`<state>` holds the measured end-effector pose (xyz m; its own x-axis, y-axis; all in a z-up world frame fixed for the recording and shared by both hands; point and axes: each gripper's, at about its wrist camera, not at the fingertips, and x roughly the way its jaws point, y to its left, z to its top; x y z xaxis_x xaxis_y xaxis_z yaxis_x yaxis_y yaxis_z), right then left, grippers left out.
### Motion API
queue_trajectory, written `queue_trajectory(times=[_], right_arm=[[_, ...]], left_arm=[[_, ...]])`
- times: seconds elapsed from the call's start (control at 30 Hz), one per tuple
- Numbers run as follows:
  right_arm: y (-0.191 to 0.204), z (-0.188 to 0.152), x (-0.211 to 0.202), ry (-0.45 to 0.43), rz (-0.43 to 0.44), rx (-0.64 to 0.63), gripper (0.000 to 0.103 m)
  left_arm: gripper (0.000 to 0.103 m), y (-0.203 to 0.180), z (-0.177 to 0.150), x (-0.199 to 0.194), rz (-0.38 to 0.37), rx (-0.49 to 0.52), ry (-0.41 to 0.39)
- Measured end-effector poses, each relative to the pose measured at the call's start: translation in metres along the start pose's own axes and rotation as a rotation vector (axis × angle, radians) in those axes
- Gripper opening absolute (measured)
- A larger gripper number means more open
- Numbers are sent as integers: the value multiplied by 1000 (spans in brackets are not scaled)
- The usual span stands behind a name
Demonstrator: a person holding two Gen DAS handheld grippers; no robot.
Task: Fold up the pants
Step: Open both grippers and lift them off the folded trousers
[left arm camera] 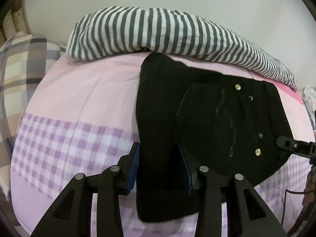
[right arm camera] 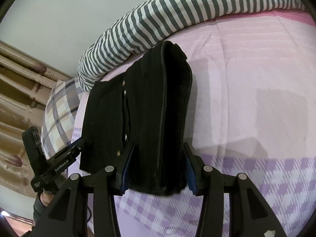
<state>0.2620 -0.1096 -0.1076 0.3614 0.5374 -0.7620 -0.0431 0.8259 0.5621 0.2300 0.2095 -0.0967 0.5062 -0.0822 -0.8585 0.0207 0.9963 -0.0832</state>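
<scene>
Black pants (left arm camera: 207, 118) with metal studs lie folded on a pink and purple checked bed sheet (left arm camera: 79, 108). My left gripper (left arm camera: 161, 167) is open, its blue-padded fingers straddling the near edge of the pants. In the right wrist view the pants (right arm camera: 154, 118) form a thick folded bundle. My right gripper (right arm camera: 157, 169) is open with its fingers on both sides of the bundle's near end. The right gripper shows at the right edge of the left wrist view (left arm camera: 296, 148); the left gripper shows at the left of the right wrist view (right arm camera: 59, 158).
A grey and white striped blanket (left arm camera: 158, 33) lies bunched along the far side of the bed against a white wall. A plaid pillow (left arm camera: 25, 65) sits at the left. Curtains (right arm camera: 17, 108) hang beyond the pillow.
</scene>
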Motion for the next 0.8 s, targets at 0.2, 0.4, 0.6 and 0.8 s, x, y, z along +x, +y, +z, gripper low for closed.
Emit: queue_trajectory(times=[0.2,0.4,0.6,0.8], right_arm=[[-4,-11,-8,-16,-16,-2,47],[-1,-16,-6,-26,-84,-46,52],[3,-17,-7,-38,-130,-63,58],[23,-20,-13,-95,-256,-140,74]], left_arm=[[40,2,-20,-7,10,-15,19],[40,-1,-31,-17,47,-18,-5],[40,-9,-45,-35,100,-7,-90],[50,-21,-64,-55,149,-8,-104]])
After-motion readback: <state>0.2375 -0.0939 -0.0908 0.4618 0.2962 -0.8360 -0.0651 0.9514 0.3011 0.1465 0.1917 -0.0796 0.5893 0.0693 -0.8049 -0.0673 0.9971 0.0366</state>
